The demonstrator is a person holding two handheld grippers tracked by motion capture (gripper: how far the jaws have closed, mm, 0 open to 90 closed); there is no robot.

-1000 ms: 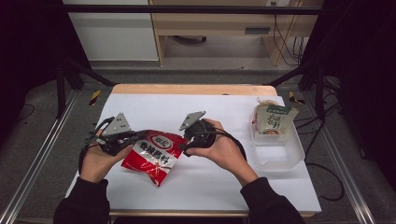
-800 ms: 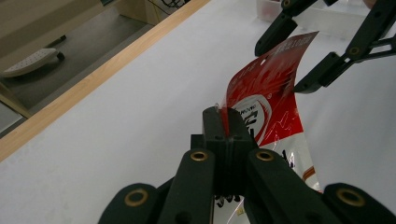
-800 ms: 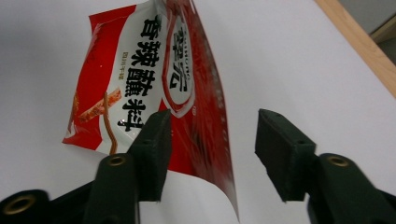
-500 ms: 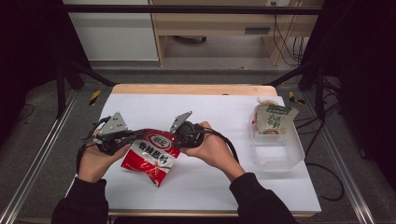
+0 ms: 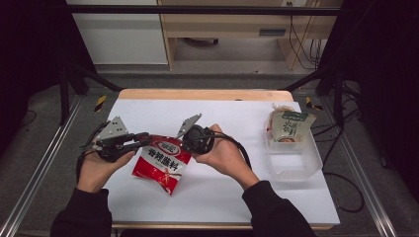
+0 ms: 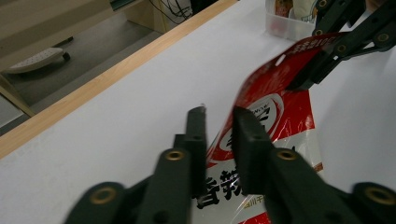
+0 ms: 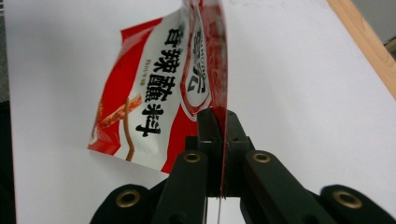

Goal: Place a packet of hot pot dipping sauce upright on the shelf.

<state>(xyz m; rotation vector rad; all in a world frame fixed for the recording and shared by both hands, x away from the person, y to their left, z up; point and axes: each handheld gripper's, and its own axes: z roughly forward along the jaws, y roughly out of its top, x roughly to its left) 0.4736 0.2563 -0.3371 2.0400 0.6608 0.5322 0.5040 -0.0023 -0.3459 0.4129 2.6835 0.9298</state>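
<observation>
A red and white seasoning packet (image 5: 160, 163) hangs just above the white table (image 5: 232, 118), its lower end near the surface. My right gripper (image 5: 185, 143) is shut on the packet's top right edge. Its jaws have just been closing, and in the right gripper view the red film (image 7: 154, 93) is pinched between them at my right gripper (image 7: 223, 116). My left gripper (image 5: 143, 140) is at the packet's top left corner. Its jaws have just been opening, and in the left gripper view my left gripper (image 6: 219, 119) shows a gap, with the packet (image 6: 280, 107) lying behind it.
A clear plastic bin (image 5: 296, 158) stands at the table's right side and holds a green and white packet (image 5: 286, 126). The table's wooden far edge (image 5: 202, 94) runs along the back. The same bin (image 6: 285, 23) appears far off in the left gripper view.
The right gripper has swung in to the packet's top right edge and closed on it. The left gripper's jaws, shut on the top left corner before, have parted.
</observation>
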